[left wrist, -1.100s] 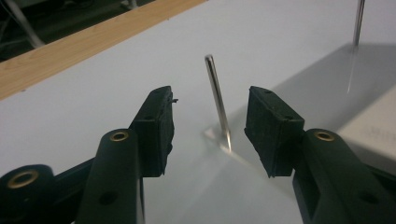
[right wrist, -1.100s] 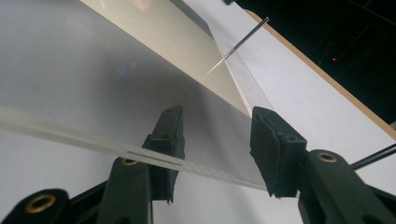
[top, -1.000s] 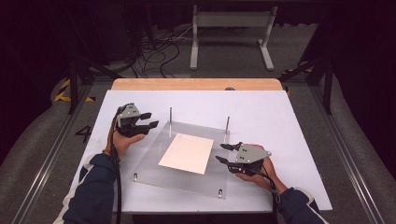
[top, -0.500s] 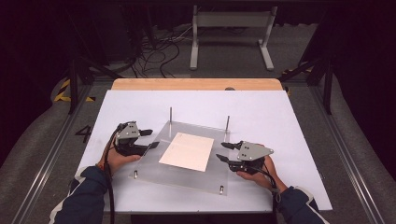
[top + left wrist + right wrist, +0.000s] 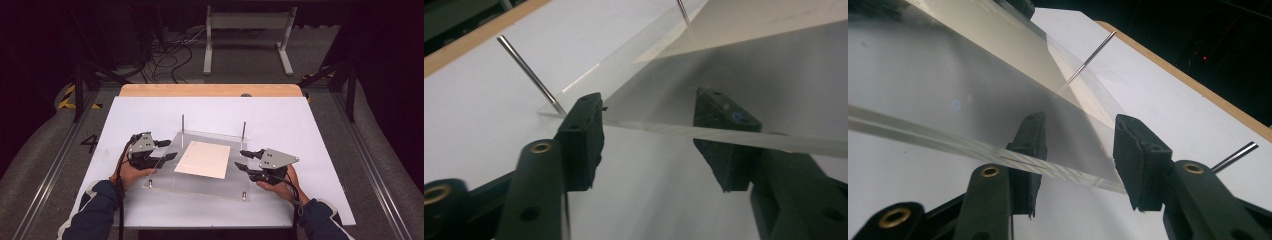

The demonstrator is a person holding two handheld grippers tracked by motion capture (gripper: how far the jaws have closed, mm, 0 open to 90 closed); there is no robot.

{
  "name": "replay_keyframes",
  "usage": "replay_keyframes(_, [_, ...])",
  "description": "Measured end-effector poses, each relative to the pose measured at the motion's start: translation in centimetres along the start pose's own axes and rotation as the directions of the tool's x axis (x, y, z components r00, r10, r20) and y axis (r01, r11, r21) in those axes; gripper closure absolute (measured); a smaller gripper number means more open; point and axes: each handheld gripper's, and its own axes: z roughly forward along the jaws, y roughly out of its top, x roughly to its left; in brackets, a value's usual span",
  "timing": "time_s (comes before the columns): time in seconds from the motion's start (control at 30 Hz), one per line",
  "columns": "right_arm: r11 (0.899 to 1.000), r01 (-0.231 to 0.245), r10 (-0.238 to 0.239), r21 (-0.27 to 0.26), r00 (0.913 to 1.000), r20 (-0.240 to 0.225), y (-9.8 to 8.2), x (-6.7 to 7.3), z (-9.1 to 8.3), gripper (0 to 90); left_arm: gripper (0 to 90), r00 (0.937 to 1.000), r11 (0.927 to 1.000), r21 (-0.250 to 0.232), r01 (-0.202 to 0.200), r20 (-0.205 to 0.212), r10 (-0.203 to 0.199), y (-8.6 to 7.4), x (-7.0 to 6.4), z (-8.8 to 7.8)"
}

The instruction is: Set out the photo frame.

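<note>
Dark navy sleeves with white cuffs; 2 black grippers, grey triangular plates, brass screws, black cables.

Overhead view; two close claw-mounted views

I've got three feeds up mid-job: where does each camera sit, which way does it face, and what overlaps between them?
High view: above the person's side, looking forward and down on the white table; both forearms, left gripper and right gripper flank the clear plate bearing a paper sheet.
Left gripper view: rides the left gripper, looking along its jaws, which straddle the plate's edge.
Right gripper view: rides the right gripper, jaws straddling the plate's edge.
Shared: plate and upright metal pins appear in all.
</note>
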Motion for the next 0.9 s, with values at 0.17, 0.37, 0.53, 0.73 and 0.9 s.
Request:
replay_keyframes(0.17, [0.999,-0.02,0.02,-0.028,0.9998,-0.006,0.3,-0.2,-0.5,57.1,52.6,0.9992,0.9996,-0.015,-0.025,-0.031,0.024,0.5,-0.4,-0.1])
replay_keyframes(0.37, [0.998,-0.046,0.047,-0.046,0.9988,0.012,0.6,-0.7,-1.2,60.4,58.0,0.9984,0.9992,-0.018,-0.035,-0.044,0.034,1.1,-0.6,0.0])
replay_keyframes(0.53, [0.998,-0.046,0.046,-0.043,0.9988,0.014,0.6,-1.0,-1.8,61.3,61.1,0.9971,0.9986,-0.005,-0.053,-0.055,0.053,1.6,-1.0,0.3])
replay_keyframes(0.73, [0.998,-0.045,0.046,-0.041,0.9989,0.006,0.9,-1.2,-2.5,62.5,69.8,0.9987,0.9988,-0.025,-0.043,-0.029,0.042,1.7,-1.2,-0.2])
replay_keyframes(0.9, [0.999,-0.032,0.032,-0.03,0.9995,0.008,1.0,-0.8,-2.9,62.6,69.8,0.9986,0.9984,-0.023,-0.052,-0.013,0.052,1.8,-1.5,-0.2])
